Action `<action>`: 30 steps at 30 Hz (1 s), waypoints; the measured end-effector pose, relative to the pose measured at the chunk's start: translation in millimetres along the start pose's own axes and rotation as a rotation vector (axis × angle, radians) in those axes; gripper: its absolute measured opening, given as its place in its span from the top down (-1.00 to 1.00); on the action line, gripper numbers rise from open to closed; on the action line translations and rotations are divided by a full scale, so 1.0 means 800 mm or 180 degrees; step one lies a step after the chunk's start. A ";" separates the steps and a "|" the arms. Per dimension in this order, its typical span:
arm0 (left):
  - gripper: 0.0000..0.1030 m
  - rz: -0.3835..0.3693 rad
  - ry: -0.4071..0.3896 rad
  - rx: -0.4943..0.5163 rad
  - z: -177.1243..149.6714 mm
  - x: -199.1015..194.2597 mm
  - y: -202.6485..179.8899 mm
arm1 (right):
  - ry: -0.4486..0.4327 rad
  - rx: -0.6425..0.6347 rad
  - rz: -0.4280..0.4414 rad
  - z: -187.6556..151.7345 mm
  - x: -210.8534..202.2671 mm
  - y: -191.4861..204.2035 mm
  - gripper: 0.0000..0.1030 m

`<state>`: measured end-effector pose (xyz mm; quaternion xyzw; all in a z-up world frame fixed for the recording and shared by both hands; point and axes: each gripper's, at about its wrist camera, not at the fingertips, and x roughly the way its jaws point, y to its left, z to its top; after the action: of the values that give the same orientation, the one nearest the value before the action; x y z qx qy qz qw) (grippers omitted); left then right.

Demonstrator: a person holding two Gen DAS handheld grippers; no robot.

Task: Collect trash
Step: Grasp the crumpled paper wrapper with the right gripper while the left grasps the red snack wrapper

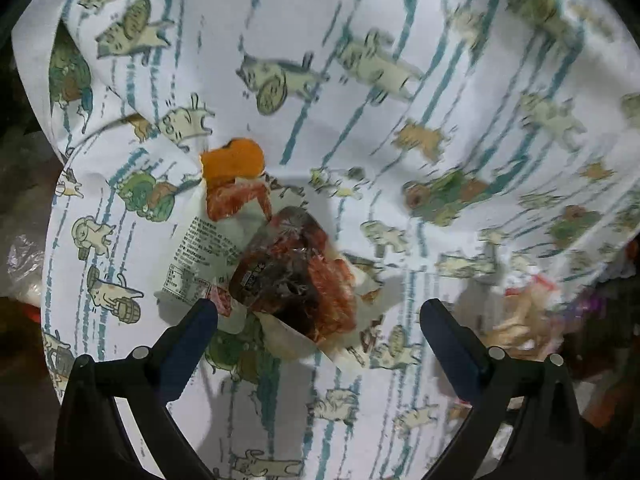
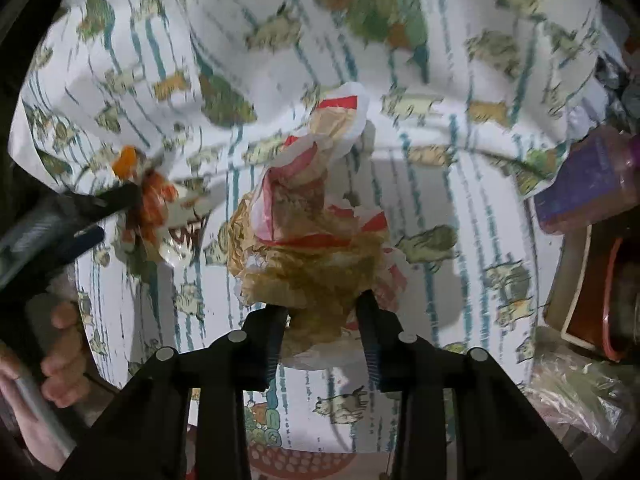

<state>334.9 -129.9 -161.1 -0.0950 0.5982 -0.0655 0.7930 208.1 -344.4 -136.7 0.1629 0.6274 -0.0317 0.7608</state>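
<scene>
Jaws of the right gripper [image 2: 322, 312] are sitting narrow, pinching a crumpled tan-and-red paper wrapper [image 2: 316, 240] at its lower edge; both black fingers [image 2: 370, 320] are pressing into the wad. Wrapper is bunching up just beyond the fingertips, red-and-white part sticking up farther out. It is lying on a white cloth [image 2: 460, 208] printed with cartoon cats and teal stripes.

Left gripper [image 1: 318, 308] is pointing steeply down with jaws standing wide, nothing between the pads; blue-padded fingers [image 1: 200, 320] are framing a second piece of trash. That one is a crumpled snack wrapper [image 1: 288, 272], clear plastic with red, dark and orange print plus a white panel of small text, lying on the same cloth [image 1: 400, 20] just past the fingertips, touching neither pad as far as visible.

In the right wrist view the left gripper [image 2: 112, 216] is showing at the left edge, hovering at the snack wrapper [image 2: 148, 200], with a hand [image 2: 60, 360] gripping its handle lower left.

Farther right, off the cloth edge, a purple box [image 2: 592, 184] is lying tilted beside a dark red container [image 2: 592, 308], with clear plastic bags [image 2: 576, 396] nearer the frame edge. Far parts of the cloth are blurring out.
</scene>
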 end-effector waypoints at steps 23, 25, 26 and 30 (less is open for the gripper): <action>0.57 -0.0395 0.0051 -0.0008 -0.047 -0.072 0.047 | -0.0162 0.0029 0.0017 0.004 -0.030 -0.009 0.37; 0.58 -0.0576 -0.0059 -0.0016 -0.044 -0.097 0.053 | -0.0207 0.0023 -0.0020 0.002 -0.033 -0.006 0.37; 0.58 -0.0667 -0.0121 -0.0013 -0.048 -0.110 0.058 | -0.0237 0.0013 -0.0040 0.000 -0.035 -0.005 0.37; 0.89 -0.0784 -0.0358 0.0101 -0.059 -0.154 0.080 | -0.0335 -0.0014 0.0068 -0.005 -0.044 0.001 0.37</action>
<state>254.8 -43.8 -72.7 -0.1586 0.5355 -0.1664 0.8126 196.8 -347.8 -103.1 0.1659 0.5848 -0.0308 0.7934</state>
